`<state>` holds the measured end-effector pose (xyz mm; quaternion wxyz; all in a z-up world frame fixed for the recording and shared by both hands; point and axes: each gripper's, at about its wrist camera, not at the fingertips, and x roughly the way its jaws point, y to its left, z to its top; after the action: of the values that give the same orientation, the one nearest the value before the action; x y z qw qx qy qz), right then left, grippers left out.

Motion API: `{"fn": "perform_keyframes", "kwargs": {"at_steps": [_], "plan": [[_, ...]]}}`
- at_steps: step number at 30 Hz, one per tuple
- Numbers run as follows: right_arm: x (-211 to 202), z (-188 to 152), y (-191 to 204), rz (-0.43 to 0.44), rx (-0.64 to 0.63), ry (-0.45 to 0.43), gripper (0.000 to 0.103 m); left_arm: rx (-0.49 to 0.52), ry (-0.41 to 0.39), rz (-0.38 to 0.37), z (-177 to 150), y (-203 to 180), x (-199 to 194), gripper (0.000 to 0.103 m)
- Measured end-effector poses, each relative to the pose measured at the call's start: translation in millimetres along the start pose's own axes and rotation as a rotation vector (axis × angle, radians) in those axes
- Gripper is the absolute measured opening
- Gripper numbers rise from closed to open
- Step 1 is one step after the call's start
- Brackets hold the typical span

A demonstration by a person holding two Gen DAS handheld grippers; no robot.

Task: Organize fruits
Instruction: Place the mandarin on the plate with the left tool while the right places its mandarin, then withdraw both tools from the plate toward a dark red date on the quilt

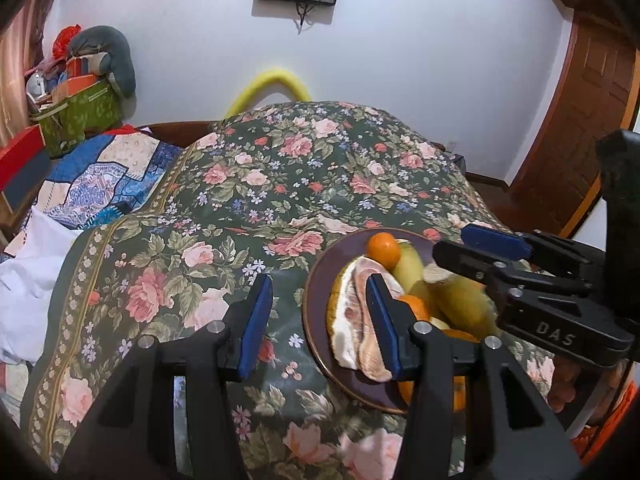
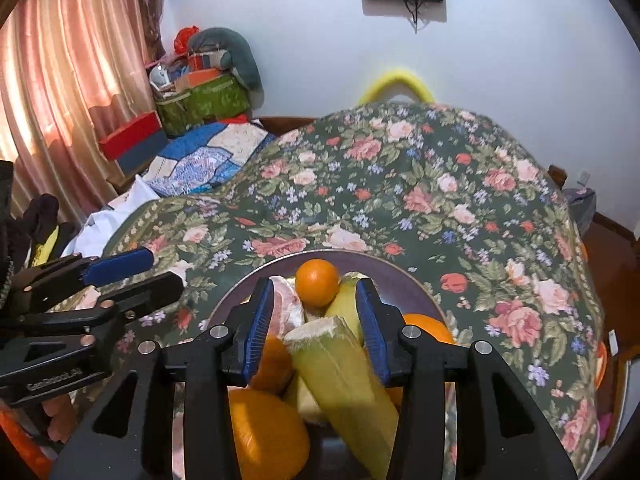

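A dark round plate [image 2: 400, 276] on the floral cloth holds a small orange [image 2: 317, 282], a pink pomelo piece [image 2: 286, 296], more oranges [image 2: 430, 328] and yellow-green cut stalks. My right gripper [image 2: 316, 286] stands over the plate with one stalk [image 2: 340, 368] between its blue pads; a gap shows on the left side, so the pads do not press it. In the left wrist view my left gripper [image 1: 320, 284] is open and empty, left of the plate [image 1: 316, 280], its right finger in front of the pomelo piece [image 1: 352, 312]. The right gripper [image 1: 452, 242] reaches in from the right over the stalks [image 1: 460, 300].
The floral cloth [image 1: 280, 184] covers a humped surface. A blue patchwork quilt [image 1: 100, 184] and a white cloth [image 1: 32, 272] lie at the left, with a green basket [image 1: 80, 112] and a red box [image 1: 20, 152] behind. A wooden door [image 1: 580, 120] is at the right.
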<state>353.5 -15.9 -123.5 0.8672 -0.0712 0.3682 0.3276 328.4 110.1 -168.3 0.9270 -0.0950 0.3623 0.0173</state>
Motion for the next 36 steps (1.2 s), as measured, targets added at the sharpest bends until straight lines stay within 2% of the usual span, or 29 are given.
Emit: {"fn": "perform_keyframes", "kwargs": {"at_steps": [9,19,22,25,32,36], "plan": [[-61.0,-15.2,6.9,-0.039,-0.001,-0.063,0.039,0.043,-0.029,-0.013,-8.1,-23.4,-54.3,0.048],[-136.4,-45.2,20.2,-0.069,0.031,-0.124,0.039,0.087,-0.054,-0.048,-31.6,-55.0,-125.6,0.048],[-155.8,-54.5,25.7,-0.080,0.036,-0.137,0.040,0.097,-0.069,-0.059,-41.2,-65.8,-146.6,0.060],[-173.8,-65.9,29.5,-0.093,0.044,-0.154,0.046,0.110,-0.080,-0.075,-52.8,-77.1,-164.3,0.062],[-188.2,-94.0,35.3,-0.126,0.046,-0.142,0.048,0.104,-0.053,-0.115,-82.1,-96.9,-182.4,0.063],[-181.3,-108.8,34.3,-0.138,0.053,-0.110,0.048,0.105,-0.041,-0.096,-98.8,-104.9,-179.6,0.063]]}}
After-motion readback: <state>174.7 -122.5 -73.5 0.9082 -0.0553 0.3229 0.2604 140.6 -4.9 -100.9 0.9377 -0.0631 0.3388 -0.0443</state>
